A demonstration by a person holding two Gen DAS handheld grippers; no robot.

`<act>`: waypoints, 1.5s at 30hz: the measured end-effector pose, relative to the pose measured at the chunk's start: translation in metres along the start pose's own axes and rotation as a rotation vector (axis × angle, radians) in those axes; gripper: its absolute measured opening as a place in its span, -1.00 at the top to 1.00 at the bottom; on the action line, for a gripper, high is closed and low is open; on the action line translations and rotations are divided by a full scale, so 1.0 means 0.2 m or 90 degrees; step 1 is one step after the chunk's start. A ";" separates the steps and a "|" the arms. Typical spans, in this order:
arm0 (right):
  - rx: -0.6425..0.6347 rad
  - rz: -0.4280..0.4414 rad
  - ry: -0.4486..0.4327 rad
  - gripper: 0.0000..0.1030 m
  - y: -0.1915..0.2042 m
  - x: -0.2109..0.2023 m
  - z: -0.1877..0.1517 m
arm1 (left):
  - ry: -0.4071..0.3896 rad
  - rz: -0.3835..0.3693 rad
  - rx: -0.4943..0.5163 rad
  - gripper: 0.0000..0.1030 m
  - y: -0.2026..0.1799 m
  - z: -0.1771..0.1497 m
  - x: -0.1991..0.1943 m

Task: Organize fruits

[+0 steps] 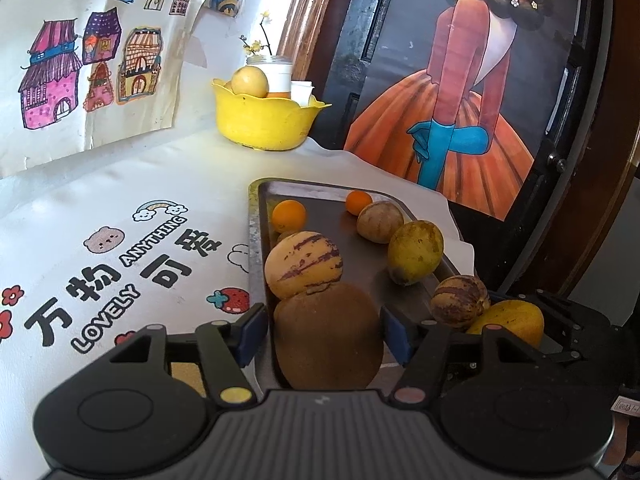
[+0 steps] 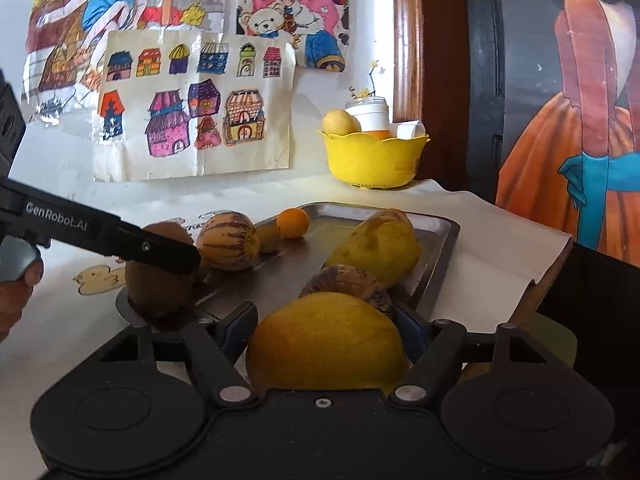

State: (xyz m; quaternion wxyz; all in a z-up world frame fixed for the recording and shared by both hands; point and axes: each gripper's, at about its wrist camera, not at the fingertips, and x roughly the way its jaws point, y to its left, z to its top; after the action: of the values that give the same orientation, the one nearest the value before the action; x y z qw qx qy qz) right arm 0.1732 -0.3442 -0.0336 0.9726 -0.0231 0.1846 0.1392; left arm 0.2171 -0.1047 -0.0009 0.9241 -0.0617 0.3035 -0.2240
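Between tray rim [image 1: 253,240] and fruits, bare metal.

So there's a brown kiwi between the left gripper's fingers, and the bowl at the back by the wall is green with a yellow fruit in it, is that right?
Not quite. The bowl at the back is yellow, not green, as the left wrist view shows. The rest holds: the brown kiwi sits between the left gripper's fingers, and a yellow fruit lies in the bowl.

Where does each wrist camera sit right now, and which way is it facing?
Left wrist: on the left gripper, facing along the metal tray to the yellow scalloped bowl; its fingers flank a brown kiwi.
Right wrist: on the right gripper, facing the same way; its fingers flank a yellow mango; a hand shows.
Shared: tray, bowl, kiwi, mango.
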 end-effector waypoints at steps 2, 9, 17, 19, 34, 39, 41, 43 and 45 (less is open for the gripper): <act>0.002 -0.001 -0.005 -0.46 0.00 -0.01 0.00 | -0.003 0.002 0.000 -0.29 0.00 0.00 -0.01; 0.004 -0.005 -0.015 -0.55 0.02 -0.02 0.01 | -0.016 0.003 -0.009 -0.41 -0.01 0.01 -0.03; 0.013 -0.016 -0.029 -0.67 0.03 -0.03 0.02 | -0.036 0.015 -0.023 -0.61 -0.01 0.01 -0.06; 0.014 -0.020 -0.033 -0.69 0.03 -0.04 0.02 | -0.041 0.017 -0.032 -0.67 -0.01 0.01 -0.06; 0.028 -0.050 -0.065 -0.99 0.05 -0.09 0.04 | -0.073 0.048 -0.071 -0.99 0.01 0.01 -0.12; 0.033 -0.061 -0.074 -0.99 0.07 -0.13 0.05 | -0.084 0.070 -0.084 -0.99 0.02 0.00 -0.15; 0.039 -0.065 -0.078 -0.99 0.08 -0.14 0.05 | -0.090 0.077 -0.091 -0.99 0.02 -0.01 -0.17; 0.045 -0.066 -0.080 -0.99 0.08 -0.16 0.05 | -0.095 0.083 -0.095 -0.99 0.03 -0.01 -0.19; 0.047 -0.070 -0.082 -0.99 0.09 -0.17 0.04 | -0.099 0.091 -0.097 -0.99 0.03 -0.03 -0.21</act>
State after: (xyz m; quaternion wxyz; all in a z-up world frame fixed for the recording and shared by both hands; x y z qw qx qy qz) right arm 0.1411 -0.3358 -0.0127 0.9889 0.0118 0.1248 0.0800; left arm 0.1863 -0.0815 0.0156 0.9510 -0.1270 0.2509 -0.1285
